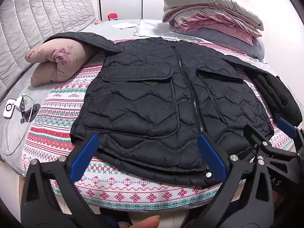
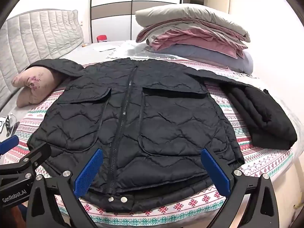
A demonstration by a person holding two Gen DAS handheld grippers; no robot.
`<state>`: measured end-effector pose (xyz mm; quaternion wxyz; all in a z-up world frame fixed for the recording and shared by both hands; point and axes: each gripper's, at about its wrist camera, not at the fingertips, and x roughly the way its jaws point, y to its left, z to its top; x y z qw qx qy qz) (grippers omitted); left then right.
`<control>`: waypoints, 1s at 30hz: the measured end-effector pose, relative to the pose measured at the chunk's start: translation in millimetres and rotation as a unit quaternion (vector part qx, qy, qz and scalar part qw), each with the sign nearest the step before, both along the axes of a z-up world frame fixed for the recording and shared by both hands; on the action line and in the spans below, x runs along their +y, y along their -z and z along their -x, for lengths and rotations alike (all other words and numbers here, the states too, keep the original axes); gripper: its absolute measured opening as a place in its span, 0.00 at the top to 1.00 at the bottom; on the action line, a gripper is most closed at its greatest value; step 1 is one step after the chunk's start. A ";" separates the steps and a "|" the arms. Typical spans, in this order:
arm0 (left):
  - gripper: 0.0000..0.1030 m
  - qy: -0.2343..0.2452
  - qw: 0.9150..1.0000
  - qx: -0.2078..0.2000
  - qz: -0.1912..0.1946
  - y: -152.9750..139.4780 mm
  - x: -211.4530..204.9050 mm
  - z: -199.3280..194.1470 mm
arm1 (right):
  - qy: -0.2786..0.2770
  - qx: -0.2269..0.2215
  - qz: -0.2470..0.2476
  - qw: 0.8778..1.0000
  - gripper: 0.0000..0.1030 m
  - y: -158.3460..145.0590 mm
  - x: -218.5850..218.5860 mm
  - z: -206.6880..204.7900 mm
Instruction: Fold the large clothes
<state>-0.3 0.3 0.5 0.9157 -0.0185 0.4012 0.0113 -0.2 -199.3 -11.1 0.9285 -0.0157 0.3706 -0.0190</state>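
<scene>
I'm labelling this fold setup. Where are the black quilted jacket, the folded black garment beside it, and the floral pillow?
black quilted jacket [image 2: 171, 125]: right wrist view, on its front panel below the pocket flap.
folded black garment [image 2: 264, 117]: right wrist view, on its top fold.
floral pillow [image 1: 62, 60]: left wrist view, on its printed face.

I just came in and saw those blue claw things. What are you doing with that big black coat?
A person holds a gripper in each hand and is getting ready to fold the black quilted jacket. It lies spread flat, zipped up, on the patterned blanket on the bed, one sleeve draped over a pink pillow. The left gripper and right gripper are both open, hovering by the jacket's bottom hem, holding nothing. No fold has been made yet. A folded black garment lies beside it.
</scene>
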 end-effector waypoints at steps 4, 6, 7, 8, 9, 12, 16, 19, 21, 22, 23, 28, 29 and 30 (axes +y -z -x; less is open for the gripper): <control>0.00 0.000 1.000 0.000 -0.003 0.1 -1.3 0.0 | 0.001 0.001 0.000 1.000 0.00 0.4 2.2 -1.9; 0.00 -0.003 1.000 -0.003 -0.003 -0.7 -0.4 1.3 | 0.002 -0.002 0.003 1.000 0.00 1.1 1.6 -0.6; 0.00 -0.004 1.000 -0.003 -0.003 -1.3 -0.3 1.6 | 0.002 -0.001 0.003 1.000 0.00 1.3 1.8 -0.9; 0.00 -0.004 1.000 -0.003 -0.003 -2.0 -0.1 2.1 | 0.002 -0.001 0.003 1.000 0.00 1.2 1.9 -0.3; 0.00 -0.004 1.000 -0.003 -0.004 -1.8 -1.0 0.7 | 0.002 -0.001 0.003 1.000 0.00 0.5 1.9 2.5; 0.00 -0.003 1.000 -0.001 -0.005 -1.6 -1.1 3.0 | 0.003 0.000 0.000 1.000 0.00 0.5 2.7 0.5; 0.00 -0.002 1.000 0.000 -0.001 -0.3 -2.5 3.5 | 0.002 0.002 -0.001 1.000 0.00 0.8 1.9 0.8; 0.00 -0.002 1.000 0.001 0.000 -0.2 -2.5 3.4 | 0.002 -0.001 0.000 1.000 0.00 1.7 2.7 0.9; 0.00 -0.002 1.000 0.001 0.000 -0.3 -2.7 3.6 | 0.002 0.000 0.001 1.000 0.00 1.6 2.7 0.2; 0.00 -0.002 1.000 0.000 0.000 -0.1 -3.0 3.6 | 0.002 0.000 0.000 1.000 0.00 1.1 2.4 0.6; 0.00 -0.002 1.000 0.001 0.000 -2.1 -3.3 2.1 | 0.002 -0.001 0.000 1.000 0.00 1.0 2.5 0.9; 0.00 -0.002 1.000 0.002 0.000 -1.9 -3.3 2.1 | 0.001 -0.002 0.002 1.000 0.00 -0.1 1.9 1.8; 0.00 -0.002 1.000 0.001 -0.001 -1.7 -3.3 2.2 | 0.001 -0.002 0.002 1.000 0.00 -0.2 1.8 1.8; 0.00 -0.002 1.000 0.001 -0.001 -2.1 -3.4 2.6 | 0.001 -0.002 0.002 1.000 0.00 -0.3 1.8 1.8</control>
